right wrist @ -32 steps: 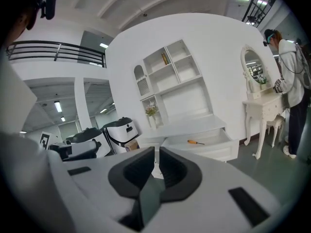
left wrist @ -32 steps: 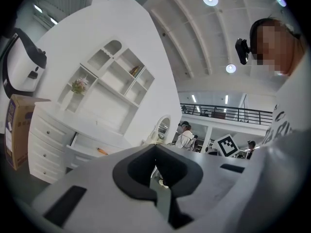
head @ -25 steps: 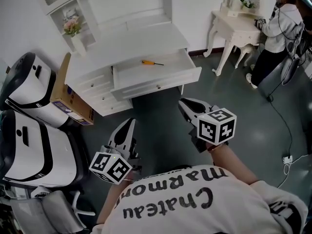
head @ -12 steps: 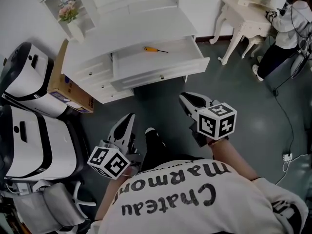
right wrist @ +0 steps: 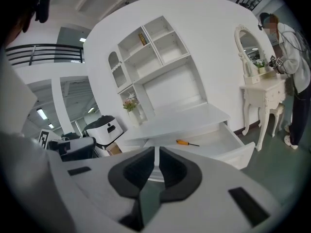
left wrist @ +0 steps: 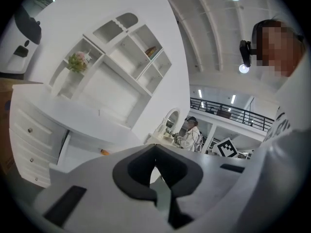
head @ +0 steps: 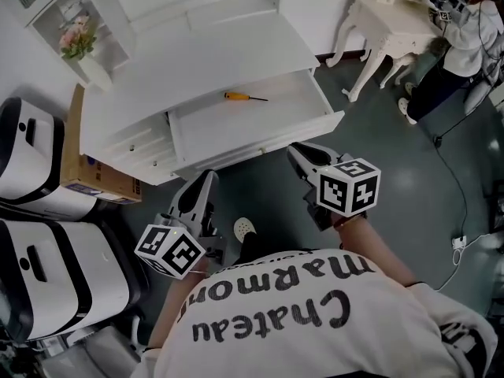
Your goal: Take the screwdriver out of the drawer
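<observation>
A screwdriver (head: pixel 236 97) with an orange handle lies alone in the open white drawer (head: pixel 260 144) of the desk. The right gripper view shows the screwdriver (right wrist: pixel 183 142) ahead, and its orange handle (left wrist: pixel 104 152) peeks out in the left gripper view. My left gripper (head: pixel 209 176) hangs just short of the drawer's left front corner, shut and empty. My right gripper (head: pixel 295 150) is close to the drawer's right front, also shut with nothing held. Neither touches the drawer or the tool.
The white desk (head: pixel 197 61) has shelves and a flower vase (head: pixel 79 42). A cardboard box (head: pixel 87 172) and white machines (head: pixel 39 156) stand at the left. A dressing table (head: pixel 386 14), a person (head: pixel 465 38) and a floor cable (head: pixel 461 211) are at the right.
Both grippers have moved forward and a little down toward the desk. The open drawer now sits much nearer their tips. The jaws stayed shut.
</observation>
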### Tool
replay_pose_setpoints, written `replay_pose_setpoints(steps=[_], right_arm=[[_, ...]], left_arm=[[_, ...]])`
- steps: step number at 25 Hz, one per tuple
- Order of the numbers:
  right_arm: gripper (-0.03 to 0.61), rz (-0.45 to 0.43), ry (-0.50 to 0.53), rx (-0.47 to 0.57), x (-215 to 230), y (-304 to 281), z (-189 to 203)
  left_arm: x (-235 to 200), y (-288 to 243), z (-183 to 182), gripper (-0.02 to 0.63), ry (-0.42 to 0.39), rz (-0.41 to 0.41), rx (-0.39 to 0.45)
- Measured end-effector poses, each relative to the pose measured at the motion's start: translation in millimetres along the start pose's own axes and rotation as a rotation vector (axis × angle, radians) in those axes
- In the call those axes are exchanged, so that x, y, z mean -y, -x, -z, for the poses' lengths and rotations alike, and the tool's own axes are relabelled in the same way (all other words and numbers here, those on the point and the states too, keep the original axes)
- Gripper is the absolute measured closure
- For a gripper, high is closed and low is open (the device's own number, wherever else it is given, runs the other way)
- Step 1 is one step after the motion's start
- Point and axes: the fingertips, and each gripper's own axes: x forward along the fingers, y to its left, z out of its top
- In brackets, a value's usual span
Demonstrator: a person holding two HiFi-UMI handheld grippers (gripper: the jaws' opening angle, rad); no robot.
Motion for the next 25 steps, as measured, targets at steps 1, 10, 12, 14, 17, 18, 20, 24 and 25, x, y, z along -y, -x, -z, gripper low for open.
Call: replay_pose_setpoints(steps=[1, 10, 12, 14, 17, 18, 20, 24, 25], right_arm=[[0.531, 0.004, -0.004, 0.003, 0.9, -12.0, -9.1], [0.531, 0.027, -0.017, 0.039, 1.4, -112.2, -74.7], [0.531, 0.031, -0.008, 0.043, 2.8, -131.5, -83.2], [0.529, 0.05, 0.005, 0.03, 6.2, -148.9, -86.6], [0.529, 0.093, 0.024, -0.038, 15.1, -168.4, -75.5], [0.529, 0.107, 0.026, -0.068, 19.8, -173.3, -68.4], [0.529, 0.135, 0.022, -0.126, 32.4, -182.4, -53.8], [0.529, 0.159, 0.073, -0.235, 55.4, -204.9, -27.2], [0.529, 0.15, 0.095, -0.261, 58.3, -212.8, -21.4]], left_arm=[[-8.9, -8.1, -11.3, 0.591, -0.007, 0.006, -0.002], [-93.4, -48.1, -87.3, 0.591, -0.046, 0.016, -0.004], [-111.8, -53.5, -97.7, 0.591, -0.049, 0.013, 0.001], [-128.7, -59.0, -105.0, 0.591, -0.043, 0.013, 0.0], [-147.7, -65.4, -105.1, 0.591, -0.014, 0.015, -0.014], [-152.4, -66.6, -102.9, 0.591, 0.0, 0.014, -0.018], [-160.5, -67.5, -97.7, 0.591, 0.025, 0.009, -0.023], [-181.2, -59.3, -86.9, 0.591, 0.062, -0.041, -0.022], [-188.2, -55.0, -85.6, 0.591, 0.069, -0.062, -0.018]])
